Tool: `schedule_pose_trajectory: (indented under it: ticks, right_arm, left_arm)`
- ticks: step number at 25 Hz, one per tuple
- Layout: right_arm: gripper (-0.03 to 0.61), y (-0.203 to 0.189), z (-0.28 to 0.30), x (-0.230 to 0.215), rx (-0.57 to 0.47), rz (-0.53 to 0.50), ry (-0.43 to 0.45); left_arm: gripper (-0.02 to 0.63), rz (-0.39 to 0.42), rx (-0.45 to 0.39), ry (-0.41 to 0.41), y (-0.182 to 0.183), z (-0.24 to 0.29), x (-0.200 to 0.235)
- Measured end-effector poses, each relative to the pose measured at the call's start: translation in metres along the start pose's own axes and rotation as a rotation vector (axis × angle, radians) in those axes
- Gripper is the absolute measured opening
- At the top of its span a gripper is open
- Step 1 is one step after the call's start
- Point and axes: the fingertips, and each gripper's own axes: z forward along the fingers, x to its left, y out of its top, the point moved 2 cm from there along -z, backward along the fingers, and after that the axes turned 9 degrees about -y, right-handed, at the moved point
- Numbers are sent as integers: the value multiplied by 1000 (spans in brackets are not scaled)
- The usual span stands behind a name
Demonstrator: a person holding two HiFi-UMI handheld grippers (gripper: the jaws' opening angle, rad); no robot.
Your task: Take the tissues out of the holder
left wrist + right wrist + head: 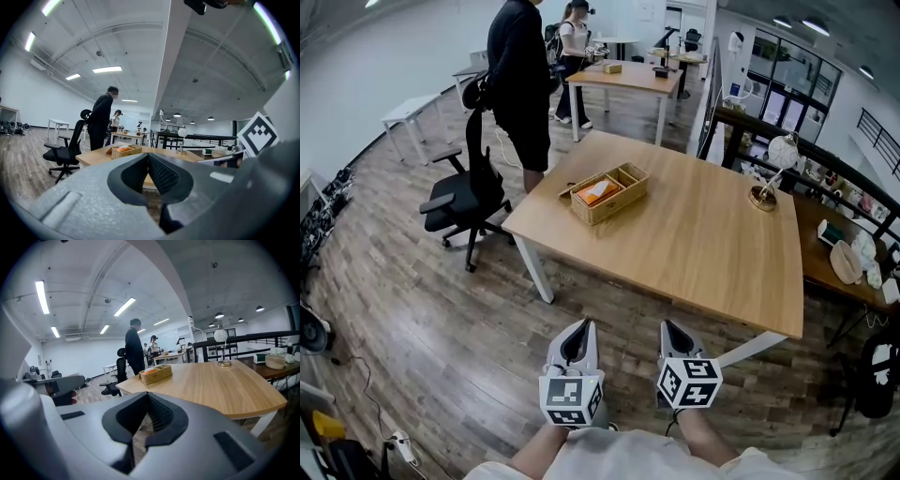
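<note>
A woven holder [607, 194] stands near the far left corner of the wooden table [694, 244], and an orange tissue pack [596, 192] with white tissue showing lies in its left compartment. Both grippers hang low in front of the table's near edge, well short of the holder. My left gripper [578, 326] is shut with nothing in it, and my right gripper [673, 329] beside it is shut and empty too. The holder [124, 150] appears small beyond the left gripper [148, 157]. Past the right gripper [148, 399] the holder [155, 373] sits on the table's far left.
A black office chair [467, 192] stands left of the table. A person in black [520, 84] stands at its far left corner. A desk lamp [773, 169] sits at the table's far right. A dark side bench with dishes [848, 258] runs along the right.
</note>
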Motion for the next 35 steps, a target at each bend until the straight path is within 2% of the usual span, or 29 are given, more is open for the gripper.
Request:
schedule_pose_trajectory:
  ticks: [12,35]
  right_arm:
    - [5,14,50,-9,-2,13,-50]
    - [5,79,212,6,35,20,-65]
  left_arm:
    - [10,-6,-9,-3,4,45,46]
    - [9,-44,30,-2,26,180,161]
